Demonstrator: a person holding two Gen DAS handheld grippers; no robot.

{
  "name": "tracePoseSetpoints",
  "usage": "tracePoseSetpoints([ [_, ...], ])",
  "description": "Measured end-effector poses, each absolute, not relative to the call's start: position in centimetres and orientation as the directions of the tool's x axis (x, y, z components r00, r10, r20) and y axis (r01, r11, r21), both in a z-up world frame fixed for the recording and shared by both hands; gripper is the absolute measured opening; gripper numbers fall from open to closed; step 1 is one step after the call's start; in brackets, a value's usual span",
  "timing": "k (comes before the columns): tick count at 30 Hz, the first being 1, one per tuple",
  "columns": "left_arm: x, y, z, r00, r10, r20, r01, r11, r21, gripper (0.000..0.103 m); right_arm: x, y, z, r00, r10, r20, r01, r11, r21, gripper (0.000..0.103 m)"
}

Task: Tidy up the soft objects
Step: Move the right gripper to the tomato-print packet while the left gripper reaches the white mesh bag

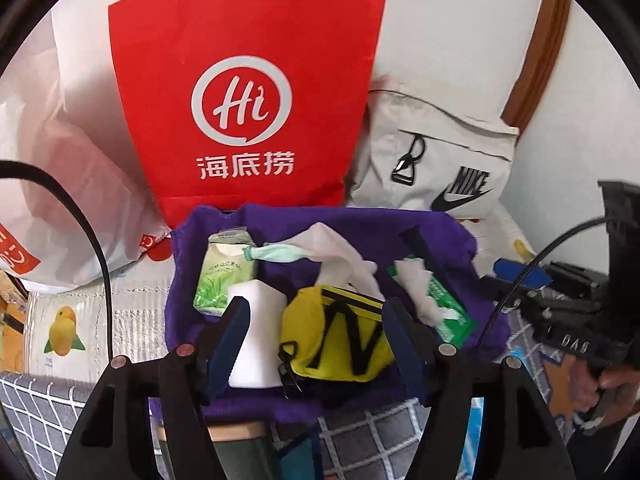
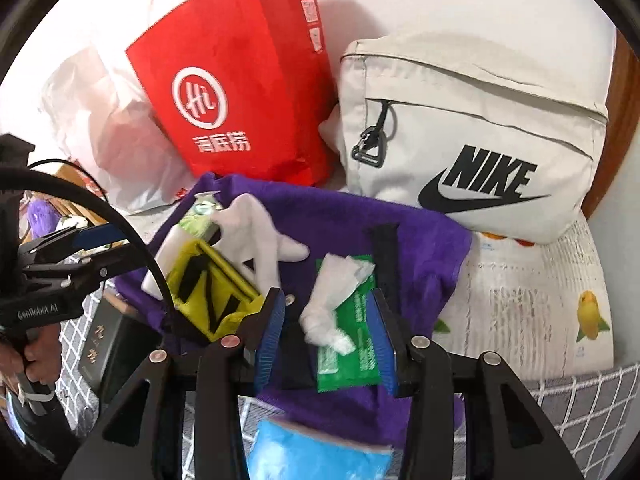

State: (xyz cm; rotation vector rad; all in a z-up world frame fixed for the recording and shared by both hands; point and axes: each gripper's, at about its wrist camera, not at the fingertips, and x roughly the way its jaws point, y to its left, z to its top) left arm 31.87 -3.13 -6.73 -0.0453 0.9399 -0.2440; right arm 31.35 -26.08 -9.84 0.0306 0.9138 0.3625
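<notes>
A purple cloth (image 1: 452,236) (image 2: 424,240) lies spread out with soft things on it. On it are a yellow pouch (image 1: 340,340) (image 2: 208,280), a white block (image 1: 258,336), a green tea tissue pack (image 1: 222,276), a white glove (image 1: 340,252) (image 2: 260,236) and a green tissue pack (image 1: 448,312) (image 2: 352,344) with white tissue pulled out. My left gripper (image 1: 314,340) is open, its fingers either side of the white block and yellow pouch. My right gripper (image 2: 328,332) is open around the green tissue pack.
A red paper bag (image 1: 248,100) (image 2: 240,92) and a white plastic bag (image 1: 60,184) stand behind the cloth. A pale Nike bag (image 1: 440,160) (image 2: 480,140) leans at the back right. A fruit-print mat (image 2: 540,300) and a grey checked cloth (image 1: 40,408) lie underneath.
</notes>
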Motion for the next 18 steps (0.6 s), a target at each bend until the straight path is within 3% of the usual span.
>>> tracePoseSetpoints([
  [3, 30.9, -3.4, -5.8, 0.562, -0.266, -0.783, 0.199, 0.963, -0.184, 0.066, 28.8, -25.6, -9.1, 0.597, 0.289, -0.748, -0.294, 0.947, 0.131, 0.044],
  [6, 29.2, -3.7, -4.0, 0.602, -0.294, -0.742, 0.232, 0.954, -0.190, 0.066, 25.4, -25.1, -8.1, 0.645, 0.261, -0.718, -0.296, 0.952, 0.080, 0.053],
  [10, 25.9, -3.9, -1.1, 0.653, -0.315, -0.689, 0.283, 0.945, -0.164, 0.066, 20.7, -25.5, -7.2, 0.666, 0.308, -0.679, -0.317, 0.941, 0.115, 0.061],
  [13, 23.7, -3.5, 0.3, 0.632, -0.358, -0.687, 0.312, 0.929, -0.198, 0.066, 17.3, -25.7, -7.1, 0.641, 0.373, -0.671, -0.354, 0.919, 0.173, 0.062],
  [18, 19.3, -2.2, 0.9, 0.625, -0.331, -0.707, 0.290, 0.939, -0.183, 0.066, 11.8, -25.1, -7.5, 0.640, 0.354, -0.682, -0.348, 0.925, 0.153, 0.062],
])
